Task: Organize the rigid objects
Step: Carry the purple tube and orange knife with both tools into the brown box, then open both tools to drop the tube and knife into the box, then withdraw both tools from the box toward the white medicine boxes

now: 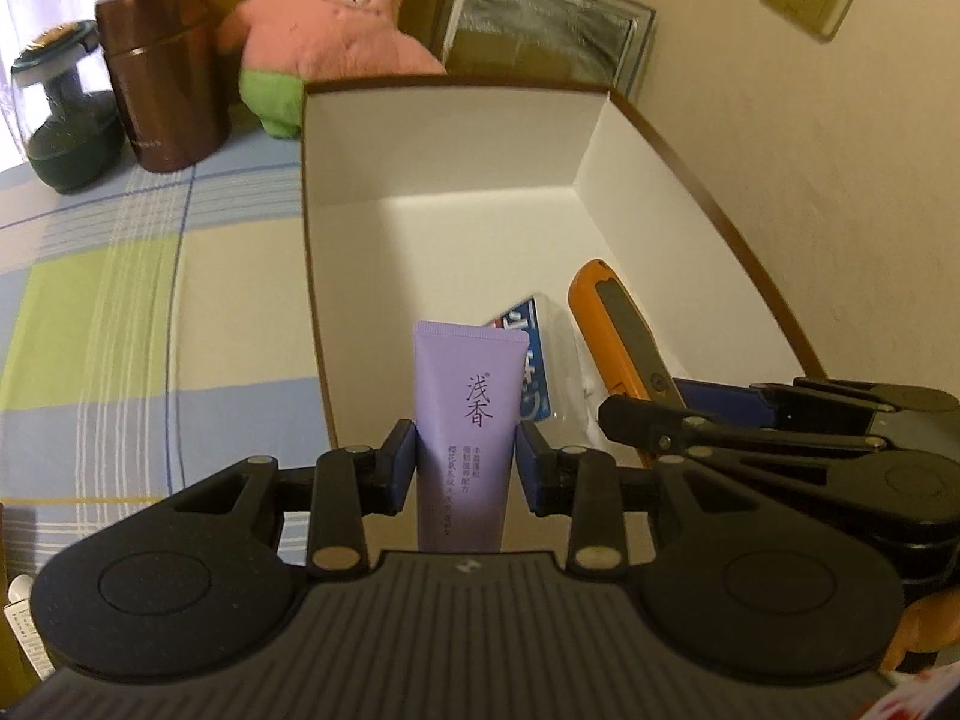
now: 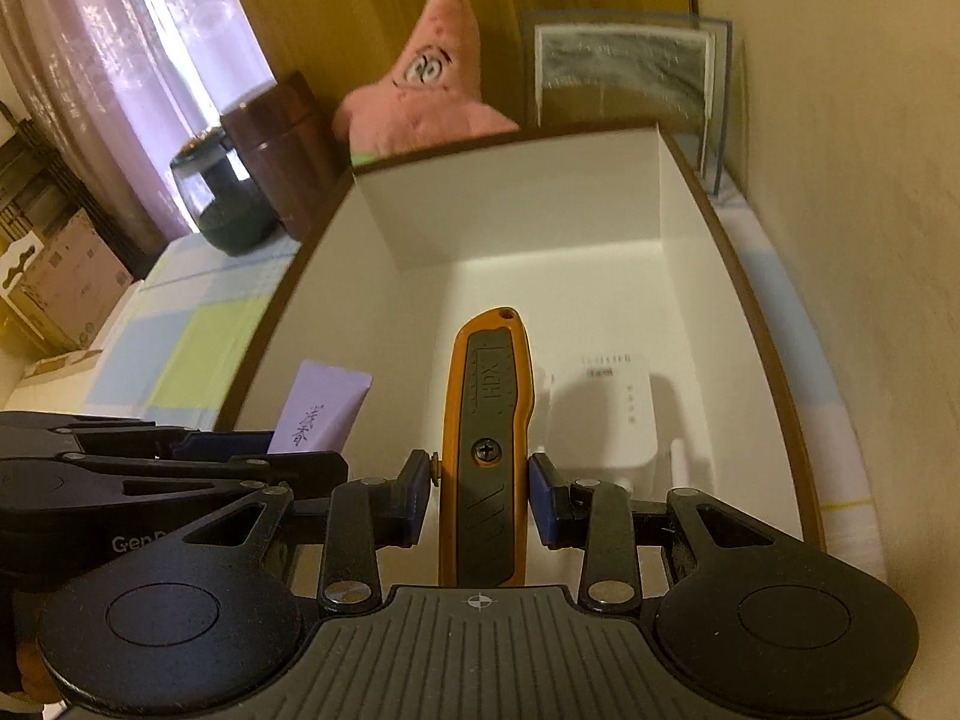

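My left gripper (image 1: 467, 459) is shut on a purple tube (image 1: 471, 414) and holds it upright over the near left corner of a white box (image 1: 444, 138) with a brown rim. My right gripper (image 2: 482, 495) is shut on an orange and grey utility knife (image 2: 487, 420), held over the box's near middle. The knife (image 1: 618, 330) and the right gripper (image 1: 780, 420) show at the right of the left wrist view. The tube (image 2: 321, 411) and the left gripper show at the left of the right wrist view.
In the box lie a blue packet (image 1: 531, 360) in clear wrap and a white plug-like device (image 2: 618, 414). Behind the box are a pink plush star (image 1: 336, 18), a brown canister (image 1: 162, 78), a dark lamp (image 1: 66, 114) and a framed picture (image 1: 540, 30). A wall (image 1: 810, 180) runs along the right.
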`<control>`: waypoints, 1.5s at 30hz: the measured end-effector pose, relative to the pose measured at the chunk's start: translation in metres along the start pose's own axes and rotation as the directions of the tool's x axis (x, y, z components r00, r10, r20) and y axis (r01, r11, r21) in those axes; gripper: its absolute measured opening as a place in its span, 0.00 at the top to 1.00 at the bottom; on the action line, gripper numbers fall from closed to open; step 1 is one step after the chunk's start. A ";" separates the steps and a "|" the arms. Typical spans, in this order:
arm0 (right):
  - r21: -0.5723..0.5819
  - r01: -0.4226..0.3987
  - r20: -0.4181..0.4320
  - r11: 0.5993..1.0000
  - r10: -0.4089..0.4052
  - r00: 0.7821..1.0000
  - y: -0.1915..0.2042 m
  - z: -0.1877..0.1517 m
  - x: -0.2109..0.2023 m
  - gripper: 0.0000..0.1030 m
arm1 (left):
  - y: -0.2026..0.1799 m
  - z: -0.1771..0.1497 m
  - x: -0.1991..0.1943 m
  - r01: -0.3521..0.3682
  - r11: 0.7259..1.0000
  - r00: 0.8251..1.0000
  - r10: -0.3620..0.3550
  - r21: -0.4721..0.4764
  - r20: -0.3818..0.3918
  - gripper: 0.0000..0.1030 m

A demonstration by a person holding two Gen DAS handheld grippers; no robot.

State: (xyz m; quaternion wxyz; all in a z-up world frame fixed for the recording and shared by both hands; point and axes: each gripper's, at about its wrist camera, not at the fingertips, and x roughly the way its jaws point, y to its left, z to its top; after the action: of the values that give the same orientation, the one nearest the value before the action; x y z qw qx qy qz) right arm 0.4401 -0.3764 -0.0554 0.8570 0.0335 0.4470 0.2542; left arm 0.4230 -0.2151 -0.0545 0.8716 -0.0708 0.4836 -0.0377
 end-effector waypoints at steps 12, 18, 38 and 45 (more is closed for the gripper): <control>0.023 -0.027 -0.050 0.999 0.028 0.998 -0.004 -0.008 0.005 0.69 | -0.003 -0.004 0.003 0.011 0.998 1.000 -0.009 0.061 -0.023 0.76; 0.019 -0.025 -0.027 1.000 0.025 0.999 -0.001 -0.006 -0.003 0.68 | -0.003 -0.005 0.000 0.021 0.998 1.000 -0.020 0.064 -0.021 0.72; 0.077 0.035 0.069 0.996 -0.041 0.997 0.010 -0.025 -0.047 0.42 | -0.002 -0.022 -0.047 0.046 0.994 0.997 -0.052 0.097 0.060 0.54; 0.096 0.065 0.131 0.993 -0.078 0.988 0.025 -0.037 -0.072 0.38 | 0.009 -0.038 -0.085 0.053 0.991 0.990 -0.069 0.125 0.120 0.48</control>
State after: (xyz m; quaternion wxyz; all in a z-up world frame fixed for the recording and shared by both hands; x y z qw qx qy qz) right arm 0.3671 -0.3944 -0.0163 0.8914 0.0739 0.4002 0.1996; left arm 0.3460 -0.1984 -0.0045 0.9012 -0.0348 0.4228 -0.0892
